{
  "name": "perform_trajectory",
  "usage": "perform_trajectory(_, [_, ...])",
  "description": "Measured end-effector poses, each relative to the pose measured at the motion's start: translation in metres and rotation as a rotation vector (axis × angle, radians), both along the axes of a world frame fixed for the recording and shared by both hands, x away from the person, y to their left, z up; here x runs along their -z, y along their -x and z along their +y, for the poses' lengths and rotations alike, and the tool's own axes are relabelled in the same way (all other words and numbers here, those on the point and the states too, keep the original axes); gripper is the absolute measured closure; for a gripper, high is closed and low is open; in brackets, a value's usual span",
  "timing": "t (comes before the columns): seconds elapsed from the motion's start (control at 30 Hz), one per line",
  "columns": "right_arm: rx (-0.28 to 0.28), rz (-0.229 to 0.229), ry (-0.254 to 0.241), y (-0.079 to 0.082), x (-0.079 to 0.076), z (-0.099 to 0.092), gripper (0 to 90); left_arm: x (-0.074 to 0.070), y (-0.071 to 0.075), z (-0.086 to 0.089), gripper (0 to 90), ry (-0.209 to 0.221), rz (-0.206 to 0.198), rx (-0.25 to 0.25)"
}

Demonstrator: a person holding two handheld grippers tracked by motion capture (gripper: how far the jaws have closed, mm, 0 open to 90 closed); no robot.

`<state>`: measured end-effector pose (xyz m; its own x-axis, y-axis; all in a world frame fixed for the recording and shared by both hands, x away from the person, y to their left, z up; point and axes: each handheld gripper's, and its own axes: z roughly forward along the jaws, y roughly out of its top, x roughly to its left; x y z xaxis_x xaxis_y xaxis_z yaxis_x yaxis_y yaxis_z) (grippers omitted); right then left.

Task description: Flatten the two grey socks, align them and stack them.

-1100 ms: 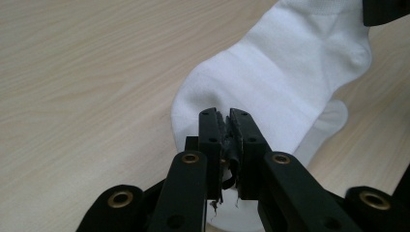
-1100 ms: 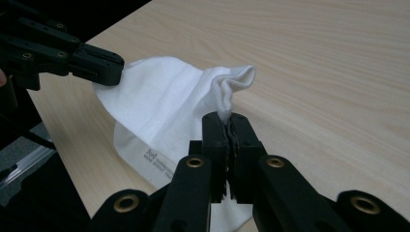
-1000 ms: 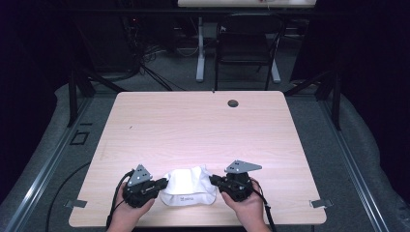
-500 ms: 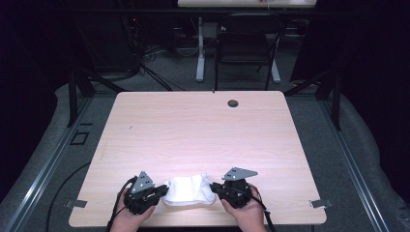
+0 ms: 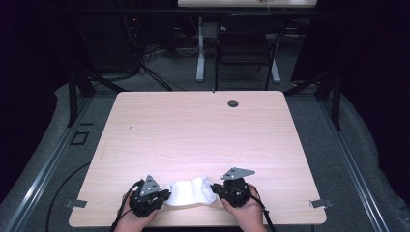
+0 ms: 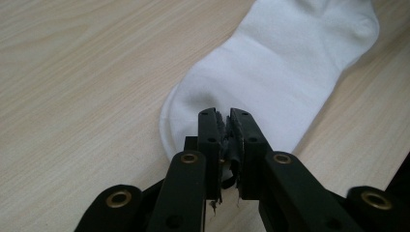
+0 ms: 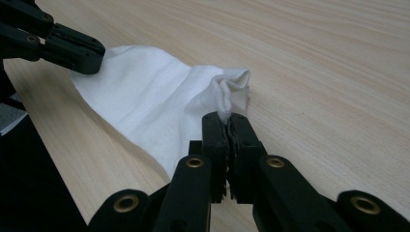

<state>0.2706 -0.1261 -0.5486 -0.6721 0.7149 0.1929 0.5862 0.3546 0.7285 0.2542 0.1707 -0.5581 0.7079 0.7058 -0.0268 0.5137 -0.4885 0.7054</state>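
The left gripper (image 5: 164, 197) is clamped on one end of a white sock (image 5: 189, 192). In the left gripper view its two black jaws stand close together, and the edge of the sock (image 6: 270, 77) is pinched between them. The rest of the sock lies flat on the wood and runs away from the jaws toward the top right of that view.

The right gripper (image 5: 216, 189) is clamped on the other end of the sock. In the right gripper view its jaws are pressed together, and a bunched bit of the white cloth (image 7: 159, 101) sticks up just past their tips. The left gripper (image 7: 96, 58) shows at the top left of that view, holding the far end.

There is one sock, and there are two grippers. One hand holds each gripper: the left hand (image 5: 130, 220) and the right hand (image 5: 246, 212) come in from the bottom of the high view. The sock hangs stretched between the two grippers, close to the near edge of the table (image 5: 203, 130).

The table is light wood. A small dark round hole (image 5: 233, 103) sits near its far edge, well apart from the sock. Nothing stands between the grippers and the sock. Behind the table there is a dark chair (image 5: 246, 48) and some cables (image 5: 150, 67) on the floor. There are no boxes or bowls.
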Motion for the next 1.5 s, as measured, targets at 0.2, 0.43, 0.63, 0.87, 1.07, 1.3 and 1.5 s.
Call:
perform_trajectory(0.2, [0.001, 0.010, 0.020, -0.003, 0.004, 0.001, 87.2, 0.004, -0.003, 0.000, 82.8, -0.004, -0.001, -0.008])
perform_trajectory(0.43, [0.008, 0.018, 0.032, -0.006, 0.009, 0.000, 86.7, 0.009, -0.005, 0.000, 80.8, -0.008, 0.004, -0.011])
perform_trajectory(0.63, [0.031, 0.039, 0.023, -0.009, 0.013, -0.003, 79.8, 0.006, -0.006, 0.000, 76.7, 0.006, -0.010, -0.008])
perform_trajectory(0.87, [0.029, -0.068, -0.039, -0.001, -0.002, -0.003, 75.1, -0.003, -0.004, 0.004, 71.0, 0.056, -0.022, 0.000])
perform_trajectory(1.07, [-0.065, -0.104, 0.009, 0.002, 0.002, 0.015, 67.0, 0.003, -0.005, 0.001, 67.2, 0.032, -0.004, 0.015])
perform_trajectory(1.3, [-0.096, -0.052, 0.097, -0.009, 0.020, 0.017, 63.1, 0.012, -0.009, 0.000, 64.0, 0.016, 0.010, 0.026])
perform_trajectory(1.5, [-0.087, -0.029, 0.120, -0.011, 0.025, 0.013, 64.8, 0.015, -0.010, 0.000, 64.2, 0.012, 0.011, 0.033])
